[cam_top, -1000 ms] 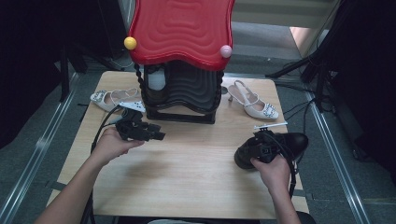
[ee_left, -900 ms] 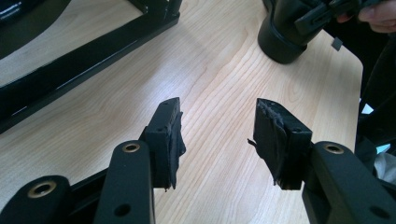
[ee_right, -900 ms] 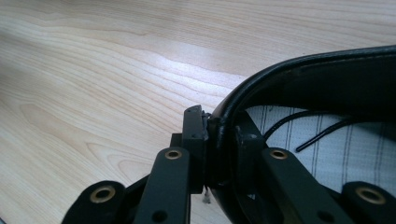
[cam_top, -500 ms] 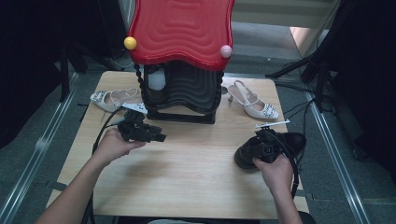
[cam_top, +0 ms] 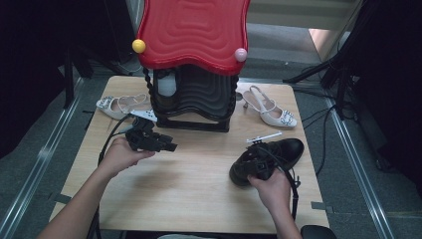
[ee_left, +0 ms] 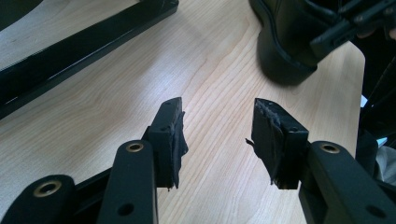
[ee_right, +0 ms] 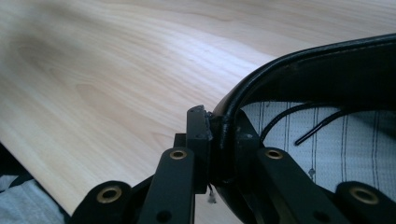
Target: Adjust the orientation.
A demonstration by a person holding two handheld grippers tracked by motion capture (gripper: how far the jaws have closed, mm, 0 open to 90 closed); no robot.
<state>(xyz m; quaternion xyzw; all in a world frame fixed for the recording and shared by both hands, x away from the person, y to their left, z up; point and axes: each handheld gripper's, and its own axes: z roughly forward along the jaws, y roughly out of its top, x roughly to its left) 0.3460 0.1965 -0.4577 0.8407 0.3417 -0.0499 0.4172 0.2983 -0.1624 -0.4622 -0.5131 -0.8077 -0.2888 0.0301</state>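
high view: a black shoe (cam_top: 271, 158) is seen near the bench's (cam_top: 199, 199) right edge, w/ the right gripper (cam_top: 260, 167) at its heel; the left gripper (cam_top: 149, 141) is held over the left half. left gripper view: jaws are spread apart, nothing btwn them. right gripper view: jaws are clamped on the shoe's rim.
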